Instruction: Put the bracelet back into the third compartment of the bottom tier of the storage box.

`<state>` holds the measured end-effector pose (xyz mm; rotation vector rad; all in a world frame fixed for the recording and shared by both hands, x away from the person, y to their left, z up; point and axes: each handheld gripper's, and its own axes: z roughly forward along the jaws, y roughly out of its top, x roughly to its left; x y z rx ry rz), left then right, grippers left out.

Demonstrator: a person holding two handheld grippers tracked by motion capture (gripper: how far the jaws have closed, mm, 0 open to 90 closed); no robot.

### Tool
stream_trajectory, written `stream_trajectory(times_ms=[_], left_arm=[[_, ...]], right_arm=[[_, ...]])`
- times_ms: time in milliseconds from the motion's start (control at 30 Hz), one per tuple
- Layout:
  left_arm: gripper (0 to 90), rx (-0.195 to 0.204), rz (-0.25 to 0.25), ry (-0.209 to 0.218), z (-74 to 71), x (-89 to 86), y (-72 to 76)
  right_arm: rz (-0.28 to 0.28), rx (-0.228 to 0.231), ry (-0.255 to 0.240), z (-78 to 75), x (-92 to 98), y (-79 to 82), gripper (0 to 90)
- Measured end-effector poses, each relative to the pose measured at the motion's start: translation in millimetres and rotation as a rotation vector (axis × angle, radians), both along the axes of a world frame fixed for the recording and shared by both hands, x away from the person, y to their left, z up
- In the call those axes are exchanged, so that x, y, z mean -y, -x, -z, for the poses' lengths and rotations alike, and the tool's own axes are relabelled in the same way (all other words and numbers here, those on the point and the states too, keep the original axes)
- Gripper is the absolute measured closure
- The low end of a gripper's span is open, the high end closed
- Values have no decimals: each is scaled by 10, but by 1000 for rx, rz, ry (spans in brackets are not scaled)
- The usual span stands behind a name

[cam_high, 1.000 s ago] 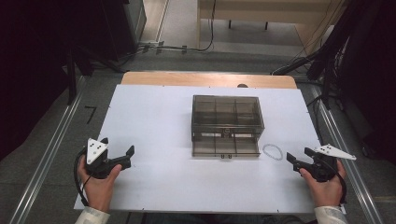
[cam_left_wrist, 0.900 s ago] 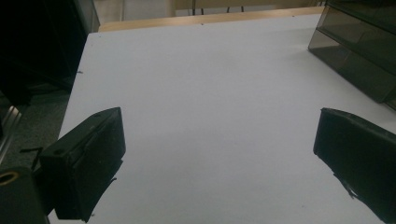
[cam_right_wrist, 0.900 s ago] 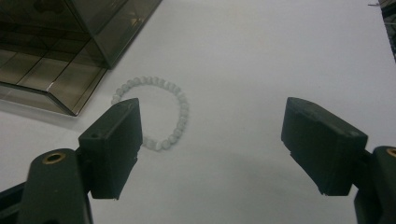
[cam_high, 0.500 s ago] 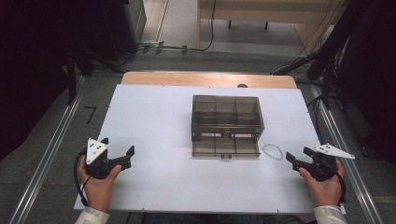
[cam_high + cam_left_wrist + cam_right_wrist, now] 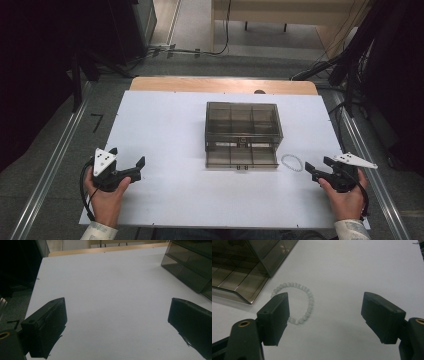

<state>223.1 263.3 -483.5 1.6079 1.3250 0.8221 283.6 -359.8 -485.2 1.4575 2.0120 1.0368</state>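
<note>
Taking the smoky drawer box (image 5: 243, 134) as the landmark: well off to its left and nearer the person, the left gripper (image 5: 136, 167) is resting in the person's left hand (image 5: 106, 197) over bare white tabletop (image 5: 165, 130). Its jaws are standing wide apart with nothing between them, and in the left gripper view the box's corner (image 5: 192, 267) is sitting far off at the upper right. It is probably idling there, keeping out of the way while the other side does the work.

The box itself is sitting mid-table. It is a translucent, dark-tinted, hard plastic case with flat walls and sharp edges, divided into compartments under its lid, and its lower drawer (image 5: 241, 156) is standing pulled out toward the person, apparently ready to receive something.

Just right of that open drawer, apart from it, a bracelet (image 5: 292, 162) is lying flat on the table: a closed loop of small, round, milky-white beads, smooth and slightly glossy. Right of the bracelet, the right gripper (image 5: 317, 169) in the right hand (image 5: 345, 195) is pointing at it with jaws spread wide. In the right gripper view the beads (image 5: 305, 305) are lying just ahead of the matte black blocky pads (image 5: 275, 317), one pad partly covering the loop's near edge, so the gripper seems to be lining up for a pinch.
</note>
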Motion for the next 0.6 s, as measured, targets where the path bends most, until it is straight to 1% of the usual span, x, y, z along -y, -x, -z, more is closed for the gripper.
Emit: stream_trajectory(times_ms=[300,600], left_arm=[[24,1,2,2,-2,-3,4],[24,0,2,0,0,1,2]], right_arm=[[-1,-7,2,2,-10,-7,228],[-11,-13,19,19,-39,-27,237]])
